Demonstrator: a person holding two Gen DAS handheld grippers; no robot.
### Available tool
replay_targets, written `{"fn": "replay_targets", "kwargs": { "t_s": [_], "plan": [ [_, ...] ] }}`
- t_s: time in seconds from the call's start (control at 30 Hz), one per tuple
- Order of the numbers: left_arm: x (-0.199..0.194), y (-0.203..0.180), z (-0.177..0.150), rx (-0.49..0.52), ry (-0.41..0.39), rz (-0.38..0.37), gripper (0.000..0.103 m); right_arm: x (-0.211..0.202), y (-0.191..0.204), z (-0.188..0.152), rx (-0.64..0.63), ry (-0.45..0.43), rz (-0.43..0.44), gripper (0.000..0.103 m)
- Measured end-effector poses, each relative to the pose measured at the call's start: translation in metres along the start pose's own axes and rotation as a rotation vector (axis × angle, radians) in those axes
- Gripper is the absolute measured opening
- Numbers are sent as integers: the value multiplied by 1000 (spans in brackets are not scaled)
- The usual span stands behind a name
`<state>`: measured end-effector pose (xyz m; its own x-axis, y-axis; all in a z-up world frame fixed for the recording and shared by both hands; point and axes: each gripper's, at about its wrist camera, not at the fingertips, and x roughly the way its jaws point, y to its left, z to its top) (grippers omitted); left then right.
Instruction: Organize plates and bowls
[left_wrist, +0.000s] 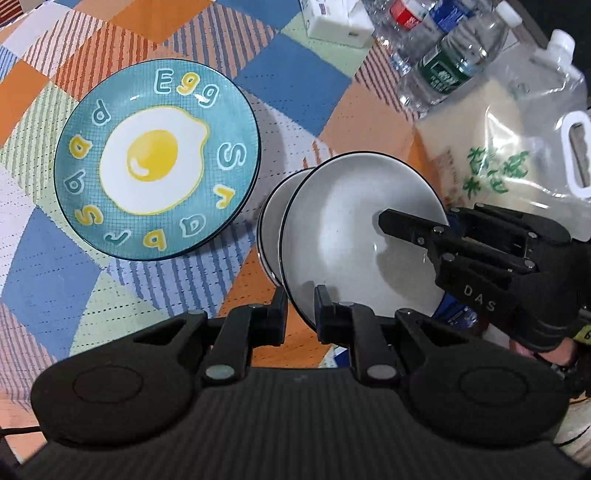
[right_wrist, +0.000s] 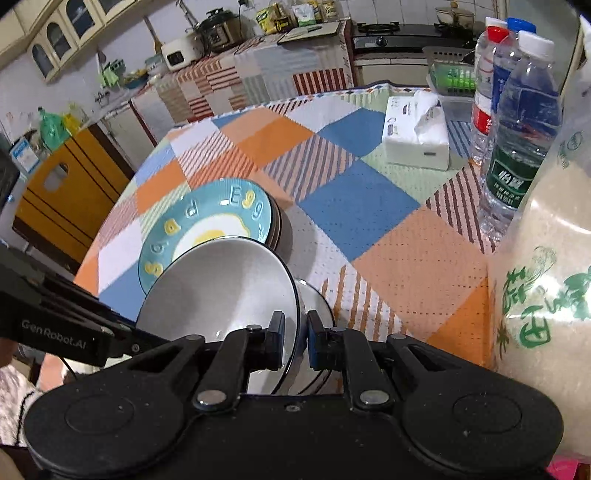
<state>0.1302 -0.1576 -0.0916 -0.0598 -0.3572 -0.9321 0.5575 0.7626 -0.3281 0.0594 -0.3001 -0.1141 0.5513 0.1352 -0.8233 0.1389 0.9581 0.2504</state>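
A teal plate with a fried-egg picture (left_wrist: 157, 160) tops a small stack of plates (right_wrist: 275, 225) on the checked tablecloth. Right of it a white bowl with a dark rim (left_wrist: 354, 229) is held tilted above a second white bowl (left_wrist: 273, 221) that sits on the cloth. My left gripper (left_wrist: 301, 306) is shut on the tilted bowl's near rim. My right gripper (right_wrist: 296, 332) is shut on the same bowl's (right_wrist: 221, 291) opposite rim; it shows in the left wrist view (left_wrist: 413, 225) reaching in from the right. The lower bowl (right_wrist: 317, 306) is mostly hidden.
Several water bottles (right_wrist: 517, 122), a tissue box (right_wrist: 415, 136) and a large clear jug of rice (right_wrist: 543, 277) stand at the right. The tablecloth (right_wrist: 354, 206) spreads beyond the dishes. Kitchen counters and a yellow cabinet (right_wrist: 62, 192) lie past the table edge.
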Motion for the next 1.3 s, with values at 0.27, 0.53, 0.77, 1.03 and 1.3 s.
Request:
{"fn": "replay_targets", "kwargs": {
  "t_s": [0.27,0.53,0.77,1.03,1.3],
  "plan": [
    [17,1,9,-4,37,49,14,11,23,-9,-196,-14,-128,16],
    [24,-2,9,9,41,72,14,16,33,-16,-322,-34,-204,18],
    [24,1,5,9,8,48,16,25,40,-24,-429,-51,-286,22],
    [13,16,-4,-13,-70,-2,20,24,24,-23,-351,-52,-202,23],
    [-12,42,-20,-48,-189,-65,32,-16,-1,-28,-271,-112,-57,46]
  ]
}}
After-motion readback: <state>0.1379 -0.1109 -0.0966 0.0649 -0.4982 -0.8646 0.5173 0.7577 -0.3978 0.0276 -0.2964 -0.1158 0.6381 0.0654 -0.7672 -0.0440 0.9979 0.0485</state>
